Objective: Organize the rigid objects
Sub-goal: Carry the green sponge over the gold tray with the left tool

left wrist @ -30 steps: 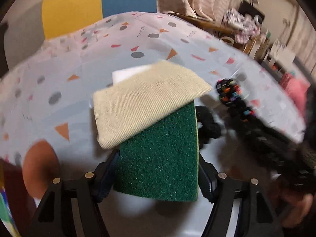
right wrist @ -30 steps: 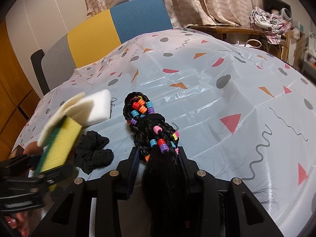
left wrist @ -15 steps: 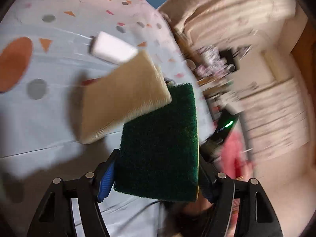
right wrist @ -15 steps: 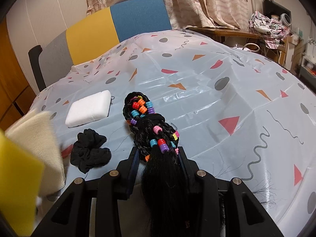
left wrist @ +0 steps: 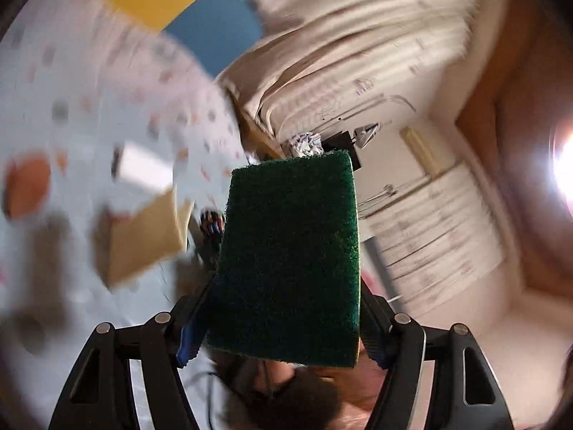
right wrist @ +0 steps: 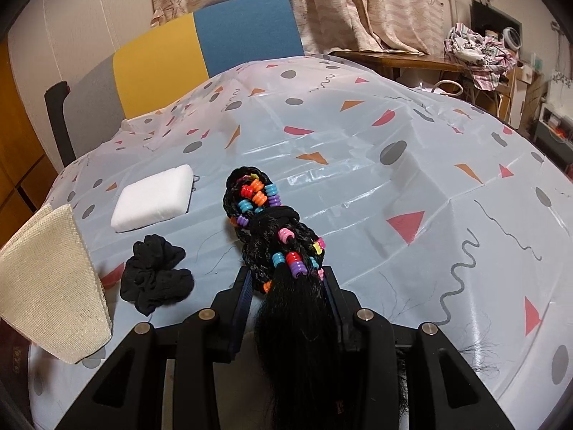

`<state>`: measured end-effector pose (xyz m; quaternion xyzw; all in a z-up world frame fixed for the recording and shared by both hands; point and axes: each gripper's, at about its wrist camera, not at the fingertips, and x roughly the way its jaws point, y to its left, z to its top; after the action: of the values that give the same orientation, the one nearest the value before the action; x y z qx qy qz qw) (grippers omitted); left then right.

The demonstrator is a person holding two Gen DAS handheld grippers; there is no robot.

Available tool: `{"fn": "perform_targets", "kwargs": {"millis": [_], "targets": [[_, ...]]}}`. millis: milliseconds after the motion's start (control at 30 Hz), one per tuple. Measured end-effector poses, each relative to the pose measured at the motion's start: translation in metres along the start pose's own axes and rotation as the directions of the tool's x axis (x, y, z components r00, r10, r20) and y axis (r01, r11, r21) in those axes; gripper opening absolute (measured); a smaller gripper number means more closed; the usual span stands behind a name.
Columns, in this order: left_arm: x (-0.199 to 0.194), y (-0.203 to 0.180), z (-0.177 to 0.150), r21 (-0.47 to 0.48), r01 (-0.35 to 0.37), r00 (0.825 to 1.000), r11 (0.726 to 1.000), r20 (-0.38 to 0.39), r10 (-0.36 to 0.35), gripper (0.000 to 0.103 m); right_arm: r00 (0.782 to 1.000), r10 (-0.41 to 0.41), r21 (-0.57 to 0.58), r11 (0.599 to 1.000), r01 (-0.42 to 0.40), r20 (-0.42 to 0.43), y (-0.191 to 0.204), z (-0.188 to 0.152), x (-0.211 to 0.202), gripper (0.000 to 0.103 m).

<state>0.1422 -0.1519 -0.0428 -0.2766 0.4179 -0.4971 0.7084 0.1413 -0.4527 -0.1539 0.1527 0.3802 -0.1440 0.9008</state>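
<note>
Left hand-held gripper (left wrist: 286,317) pinching green sponge (left wrist: 292,251) by side edges — light, squashy; right hand-held gripper (right wrist: 286,283) clamping beaded braid (right wrist: 275,229) — limp.

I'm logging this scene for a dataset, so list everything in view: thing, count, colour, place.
scouring sponge: 1, green face with yellow edge, held in the left gripper
beaded braid: 1, black with coloured beads, in the right gripper
white sponge: 1, white, on the table, left
scrunchie: 1, black, near the white sponge
cloth: 1, beige, far left
tablecloth: 1, pale with shapes
chair: 1, yellow and blue, behind the table
left gripper: black, shut
right gripper: black, shut
</note>
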Motion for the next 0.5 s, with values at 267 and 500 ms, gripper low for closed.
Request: {"fn": "perform_targets", "kwargs": {"millis": [267, 500], "targets": [[-0.026, -0.010, -0.015, 0.151, -0.365, 0.931, 0.918, 0.065, 0.360, 0.072, 0.999, -0.034, -0.024, 0.999, 0.034, -0.001, 0.005, -0.001, -0.001, 0.038], [-0.064, 0.010, -0.036, 0.162, -0.514, 0.858, 0.842, 0.089, 0.506, 0.072, 0.998, -0.061, -0.037, 0.997, 0.061, 0.009, 0.008, -0.005, -0.007, 0.038]]}}
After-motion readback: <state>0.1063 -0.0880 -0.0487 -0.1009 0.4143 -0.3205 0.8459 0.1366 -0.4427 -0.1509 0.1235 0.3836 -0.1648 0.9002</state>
